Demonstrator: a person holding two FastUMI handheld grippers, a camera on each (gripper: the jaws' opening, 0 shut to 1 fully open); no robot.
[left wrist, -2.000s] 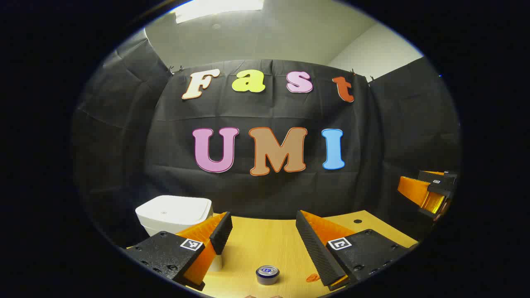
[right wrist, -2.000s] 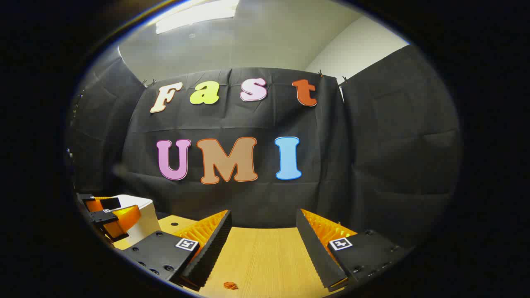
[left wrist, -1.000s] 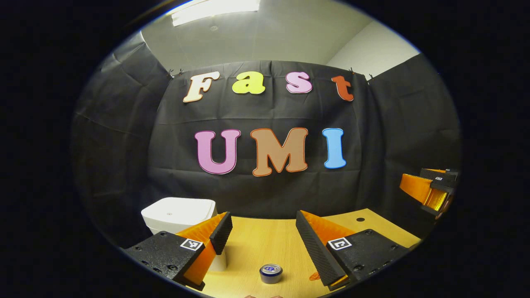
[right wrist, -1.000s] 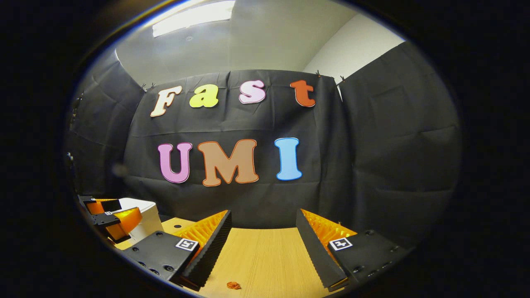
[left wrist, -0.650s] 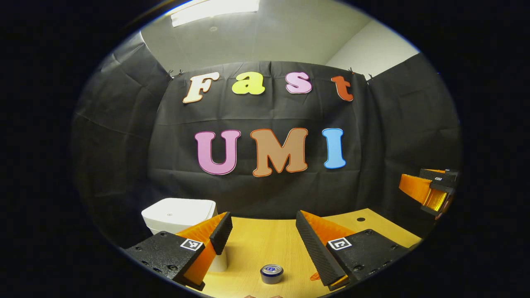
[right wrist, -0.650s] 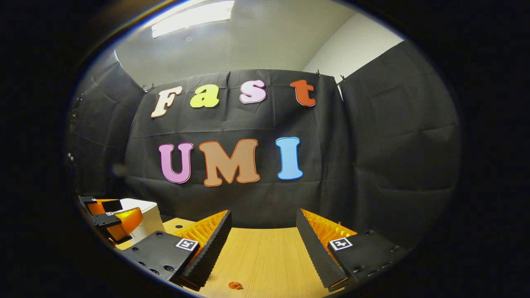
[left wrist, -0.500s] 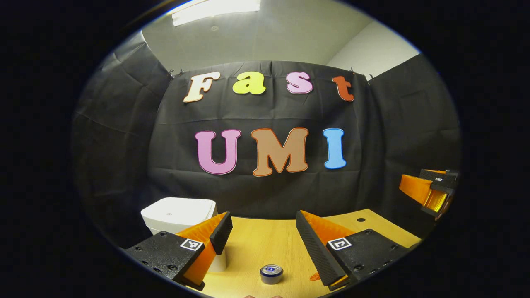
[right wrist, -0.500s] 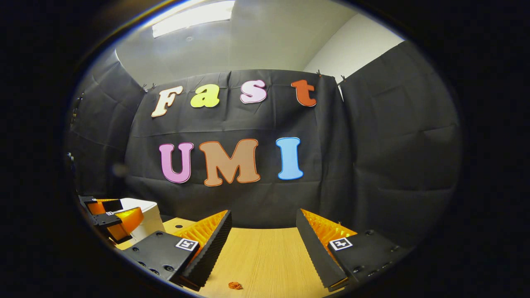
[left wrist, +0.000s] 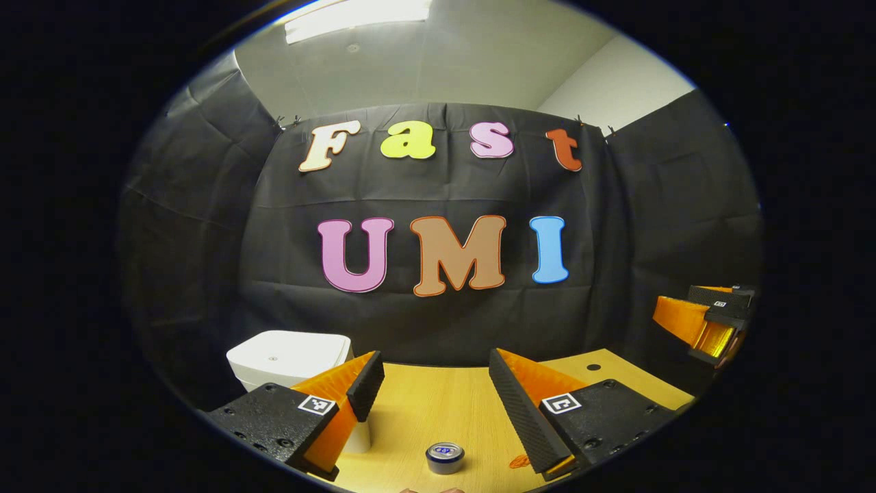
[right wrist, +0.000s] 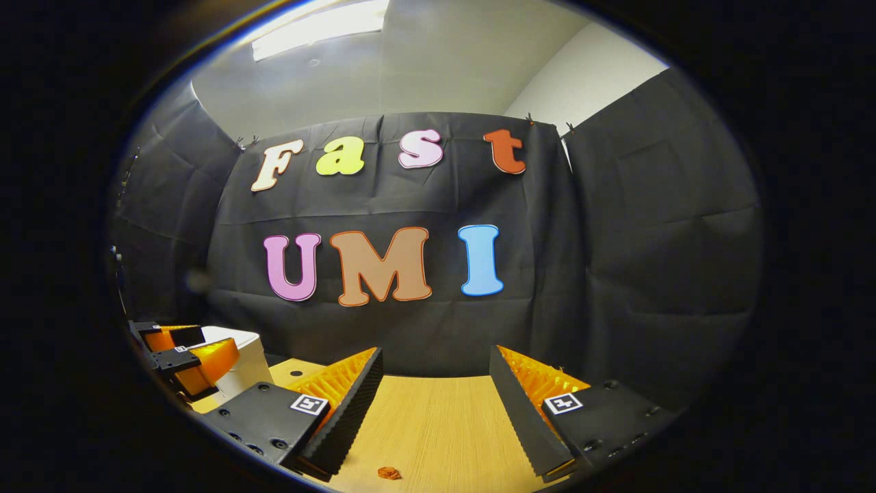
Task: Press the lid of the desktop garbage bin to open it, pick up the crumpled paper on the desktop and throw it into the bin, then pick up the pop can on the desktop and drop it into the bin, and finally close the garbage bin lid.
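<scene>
White bin (left wrist: 287,356): a squat box with rounded corners and a flat lid, lid down, standing at the far left corner of the counter (left wrist: 438,404) against the black cloth wall. In the right gripper view the bin (right wrist: 250,359) stands partly behind the left tongs (right wrist: 185,356).

Can (left wrist: 445,457): upright on the wooden counter near its near edge, seen from above, with a silvery rim and a bluish top. It stands between the two spread fingers of the left tongs (left wrist: 438,383) and touches neither.

Crumpled paper (left wrist: 518,463): a small orange-red wad lying on the counter just right of the can, partly hidden by a finger of the left tongs. In the right gripper view the paper (right wrist: 389,472) lies near the counter's near edge, between the fingers of the right tongs (right wrist: 434,380).

Both pairs of tongs hang above the counter, spread wide and holding nothing. The right tongs (left wrist: 705,322) appear off the counter's right edge in the left gripper view.
</scene>
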